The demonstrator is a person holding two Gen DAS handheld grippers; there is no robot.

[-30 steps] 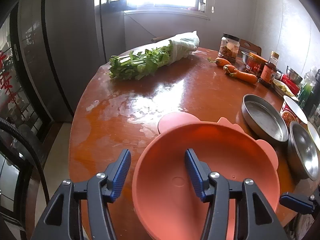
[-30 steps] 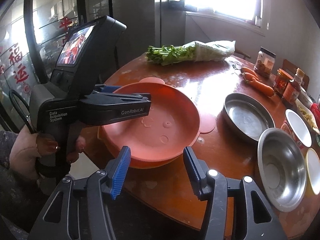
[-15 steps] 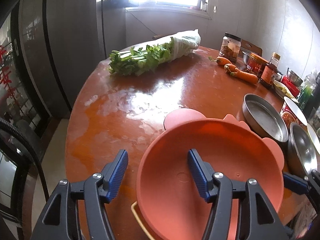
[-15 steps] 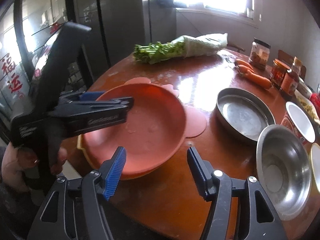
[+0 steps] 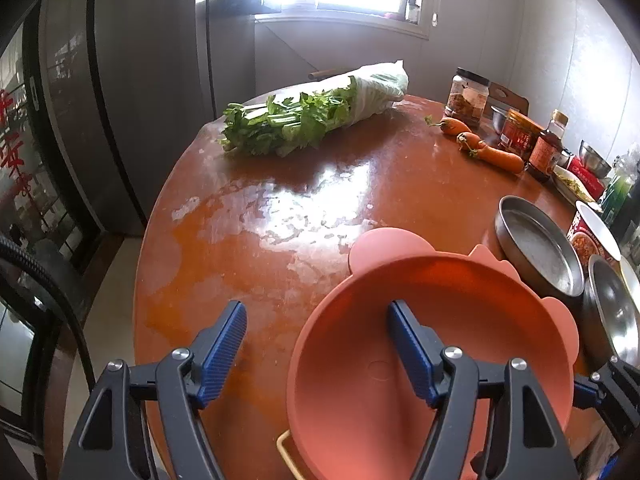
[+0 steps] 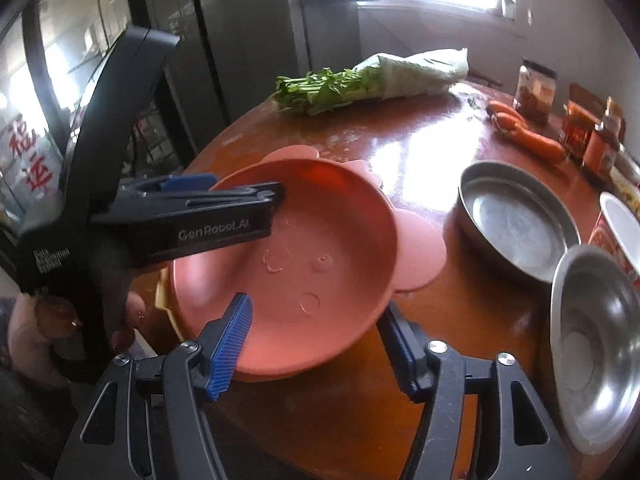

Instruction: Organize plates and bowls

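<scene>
The pink bowl (image 6: pixel 304 264) sits at the near rim of the round tabletop (image 5: pixel 280 200), at about 6 o'clock on it, stacked on something pale yellow whose edge peeks out beneath. A second ago the left gripper (image 5: pixel 316 348) had its jaws closer about the bowl's left wall; now they are opening, one finger inside the bowl and the other outside, with clear air between pad and rim. The bowl reads as let go and resting on its own. The right gripper (image 6: pixel 316 340) has come in lower at the bowl's near edge; its jaws are opening too, spread to either side of the rim without pressing on it. My judgement: this piece is placed, and the hands are free for the next one.

To the bowl's 3 o'clock lie a steel plate (image 6: pixel 516 216) and, nearer, a steel bowl (image 6: pixel 596 344), close together and close to the pink bowl's ear-shaped tab. Past them, at 1 to 2 o'clock, jars (image 5: pixel 516 132) and carrots (image 5: pixel 492 152) crowd the far right rim. The open room is toward 11 and 12 o'clock, bare up to the bundle of greens (image 5: pixel 304 120). The pink bowl lies close to the table's near edge, so any nudge toward 6 o'clock risks tipping it off.
</scene>
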